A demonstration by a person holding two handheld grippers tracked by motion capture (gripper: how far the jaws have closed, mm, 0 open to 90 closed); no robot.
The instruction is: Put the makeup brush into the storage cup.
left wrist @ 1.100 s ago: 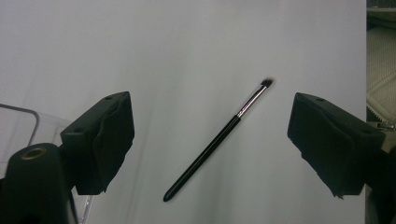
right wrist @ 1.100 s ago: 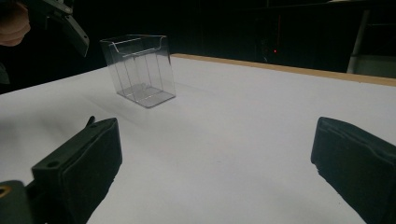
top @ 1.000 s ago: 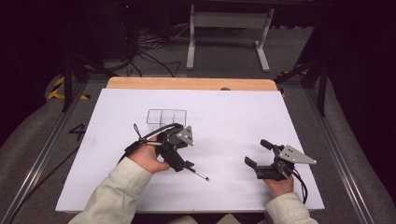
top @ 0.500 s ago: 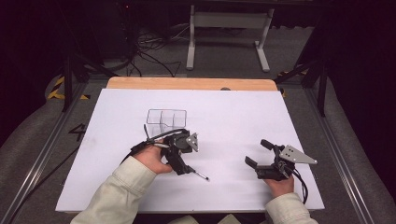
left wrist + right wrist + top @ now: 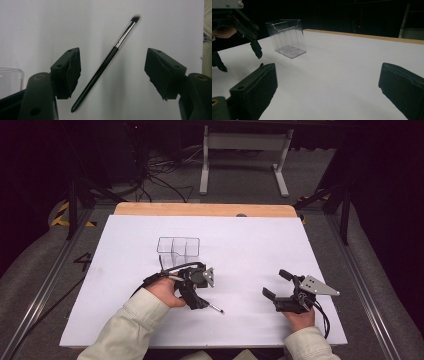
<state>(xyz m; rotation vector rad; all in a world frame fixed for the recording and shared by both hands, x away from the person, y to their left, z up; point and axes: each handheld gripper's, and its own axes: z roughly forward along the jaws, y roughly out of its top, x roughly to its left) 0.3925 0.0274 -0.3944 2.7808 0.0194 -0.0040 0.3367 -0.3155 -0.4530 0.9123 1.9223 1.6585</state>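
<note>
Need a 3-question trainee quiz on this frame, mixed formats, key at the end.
1. True or false: the left tool is clamped on the makeup brush.
2. Multiple choice: the clear organizer stands (A) beyond the left tool, (B) between the two tools, (C) at the table's right edge.
3. Fill in: the right tool is ____ and holds nothing.

Key:
1. False. Its pads stand apart either side of the brush lying on the white table.
2. A.
3. Open.
</note>
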